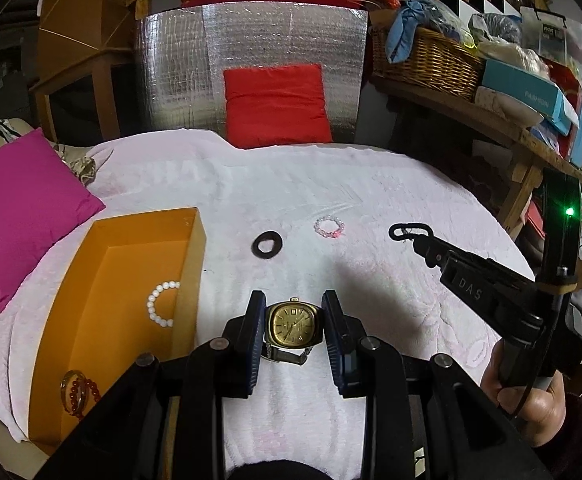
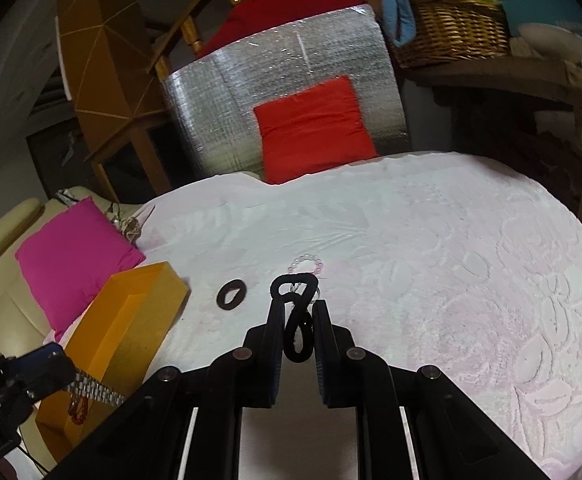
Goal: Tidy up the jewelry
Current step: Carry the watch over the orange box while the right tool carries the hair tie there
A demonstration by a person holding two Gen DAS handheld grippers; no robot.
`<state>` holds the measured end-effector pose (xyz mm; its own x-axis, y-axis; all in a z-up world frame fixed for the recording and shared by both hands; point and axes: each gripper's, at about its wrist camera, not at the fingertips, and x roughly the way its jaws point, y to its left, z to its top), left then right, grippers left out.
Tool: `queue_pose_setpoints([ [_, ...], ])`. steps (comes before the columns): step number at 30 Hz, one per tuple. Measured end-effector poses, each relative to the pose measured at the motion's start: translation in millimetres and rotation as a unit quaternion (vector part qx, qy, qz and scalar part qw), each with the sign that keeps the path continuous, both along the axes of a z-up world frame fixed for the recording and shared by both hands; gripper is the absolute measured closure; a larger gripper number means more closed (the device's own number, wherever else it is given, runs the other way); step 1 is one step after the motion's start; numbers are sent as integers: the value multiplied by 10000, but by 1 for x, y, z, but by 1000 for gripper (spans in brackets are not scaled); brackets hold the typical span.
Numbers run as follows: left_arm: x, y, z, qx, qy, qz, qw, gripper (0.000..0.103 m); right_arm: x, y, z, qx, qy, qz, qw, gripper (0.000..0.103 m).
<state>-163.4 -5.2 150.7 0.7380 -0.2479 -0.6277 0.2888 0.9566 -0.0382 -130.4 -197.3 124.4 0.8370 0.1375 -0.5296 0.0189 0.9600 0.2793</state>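
Note:
My left gripper [image 1: 294, 320] is shut on a gold square-faced watch [image 1: 294, 323] with a metal band, held just above the white blanket, right of the orange box [image 1: 103, 280]. The box holds a white pearl bracelet [image 1: 161, 304] and a red bead bracelet [image 1: 79, 394]. My right gripper [image 2: 297, 314] is shut on a black twisted hair tie [image 2: 296, 312]; it shows at the right of the left wrist view [image 1: 411, 236]. A black ring-shaped band [image 1: 264, 244] and a pale pink bead bracelet [image 1: 330, 227] lie on the blanket beyond.
A magenta pillow [image 1: 23, 216] lies left of the box. A red cushion [image 1: 277, 106] leans on a silver foil panel at the back. A wooden shelf with a wicker basket [image 1: 427, 62] and boxes stands at the right.

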Motion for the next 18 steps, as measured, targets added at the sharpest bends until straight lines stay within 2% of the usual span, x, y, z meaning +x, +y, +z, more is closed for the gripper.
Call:
queue_pose_setpoints([
  [18,-2,36,26,-198,-316,335,9987,73,-10,52,21,-217,-187,608,9977,88],
])
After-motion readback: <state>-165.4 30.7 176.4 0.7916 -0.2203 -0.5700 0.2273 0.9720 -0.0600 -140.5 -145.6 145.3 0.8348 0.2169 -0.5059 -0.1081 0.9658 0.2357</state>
